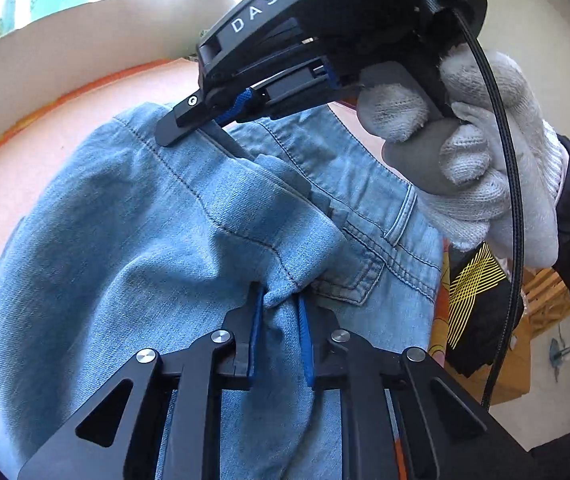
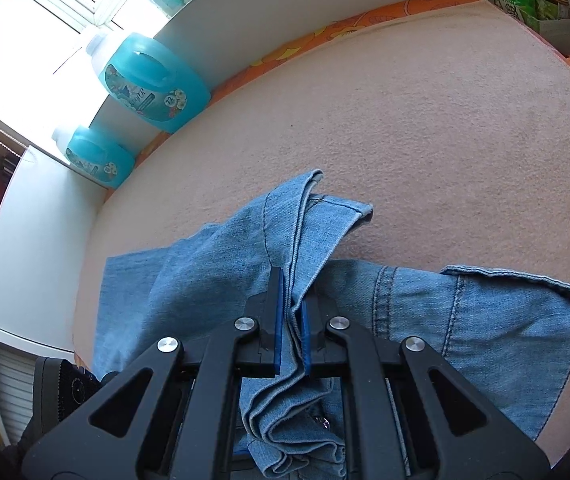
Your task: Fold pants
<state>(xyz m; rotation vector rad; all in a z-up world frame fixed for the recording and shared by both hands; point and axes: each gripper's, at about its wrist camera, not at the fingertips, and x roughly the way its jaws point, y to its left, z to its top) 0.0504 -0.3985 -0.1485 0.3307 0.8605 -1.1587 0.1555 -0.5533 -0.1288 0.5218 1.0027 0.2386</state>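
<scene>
Pants of light blue denim are held bunched above the pink-covered bench, part of the fabric lifted and part resting on it. A fold of denim near a back pocket is pinched between the blue pads of the left gripper, its fingers pressed together on the cloth. The right gripper is likewise clamped on a gathered edge of several layers, probably near the waistband, though the bunching makes that hard to confirm. From the left wrist view, the right gripper is seen just beyond the left one, held by a white-gloved hand, with its fingers biting the same garment farther along the seam. Two separate grips appear to be kept so that the cloth can be stretched taut between them and laid flat for a fold. One hemmed leg end lies on the bench just ahead of the right gripper. Two blue detergent bottles stand well beyond the pants, at the bench's far edge.
</scene>
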